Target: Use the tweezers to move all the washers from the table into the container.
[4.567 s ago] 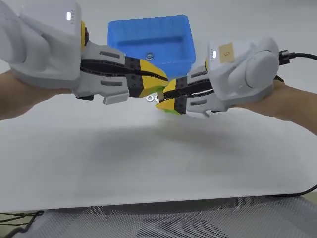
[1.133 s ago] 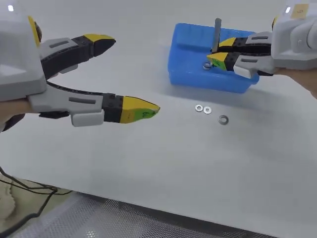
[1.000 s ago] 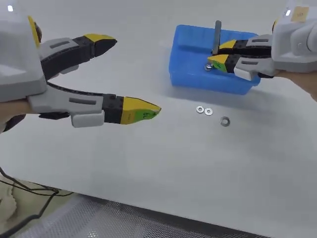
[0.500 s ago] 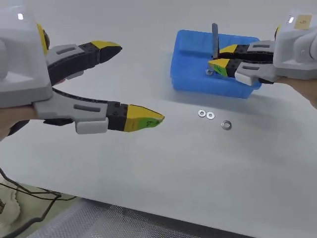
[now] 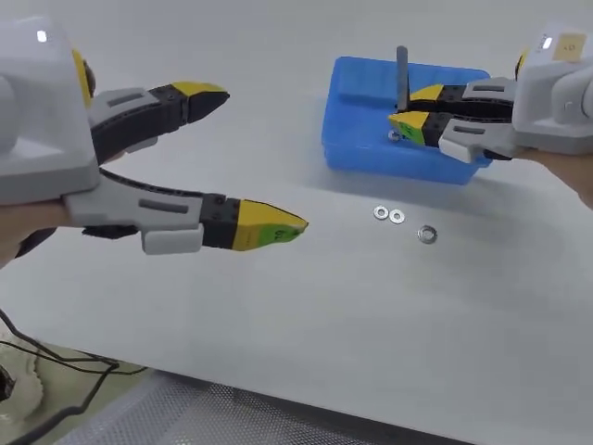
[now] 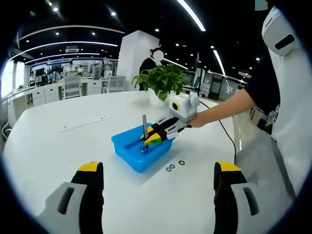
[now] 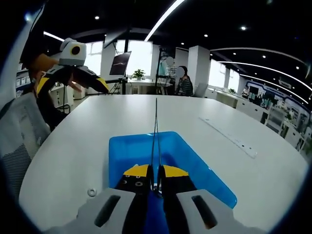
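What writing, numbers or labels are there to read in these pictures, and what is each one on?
Nothing reads clearly.
Tan sticker on the right gripper: one mark, too blurred to read.
Green patch on the left gripper, lower tip: tiny marks, unreadable.
Wall signs behind, left gripper view: too small.
Blue container, tweezers: none.

Head view bright and even; soft, faint shadows on the white table [image 5: 324,324]. Gripper views: heavy fisheye bend, ceiling strip lights [image 6: 192,14] glaring, edges dim.
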Motion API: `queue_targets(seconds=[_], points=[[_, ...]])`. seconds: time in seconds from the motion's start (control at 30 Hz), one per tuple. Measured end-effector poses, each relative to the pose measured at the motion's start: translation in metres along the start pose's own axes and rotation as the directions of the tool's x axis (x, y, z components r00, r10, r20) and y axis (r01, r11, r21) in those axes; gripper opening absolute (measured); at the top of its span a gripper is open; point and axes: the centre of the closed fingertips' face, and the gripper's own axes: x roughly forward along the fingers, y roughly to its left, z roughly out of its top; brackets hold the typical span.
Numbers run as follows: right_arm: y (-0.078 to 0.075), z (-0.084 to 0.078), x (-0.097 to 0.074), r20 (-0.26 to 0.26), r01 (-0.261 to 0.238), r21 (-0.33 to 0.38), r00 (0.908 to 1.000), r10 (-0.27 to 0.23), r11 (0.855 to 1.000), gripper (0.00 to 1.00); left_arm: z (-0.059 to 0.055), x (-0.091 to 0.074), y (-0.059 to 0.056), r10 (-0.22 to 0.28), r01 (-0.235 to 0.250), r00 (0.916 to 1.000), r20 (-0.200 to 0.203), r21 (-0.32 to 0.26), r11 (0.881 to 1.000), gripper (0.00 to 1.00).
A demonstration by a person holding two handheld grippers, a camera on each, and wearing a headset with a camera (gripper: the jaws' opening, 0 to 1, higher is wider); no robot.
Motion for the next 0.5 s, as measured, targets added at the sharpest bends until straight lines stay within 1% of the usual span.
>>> queue_targets(seconds=[0.13,0.2,0.23,0.33,0.5], points=[[0.0004,0.0034,-0.0016,0.020,0.002,0.010,0.9998,-0.002,1.000,0.09,0.0017,0.0012,-0.0002,-0.005,0.005,1.0000,0.002,0.003,1.000,0.99],[0.0023,0.0023,-0.0012,0.012,-0.005,-0.008,0.9999,0.005,1.000,0.10,0.0028,0.0027,-0.0004,-0.007,0.007,1.0000,0.002,0.005,1.000,0.99],[0.0021,0.0018,-0.0009,0.010,-0.001,-0.021,0.9999,0.001,1.000,0.10,0.0034,0.0036,-0.0012,-0.009,0.009,1.0000,0.001,0.008,1.000,0.99],[0.0013,0.0032,-0.0006,0.022,-0.001,-0.007,0.9998,0.001,1.000,0.10,0.0043,0.0047,-0.0024,-0.011,0.011,0.9999,0.000,0.008,1.000,0.99],[0.0016,0.0036,-0.0002,0.023,-0.004,-0.013,0.9997,0.004,1.000,0.08,0.0033,0.0042,-0.0022,-0.009,0.009,0.9999,-0.007,0.008,1.000,0.99]])
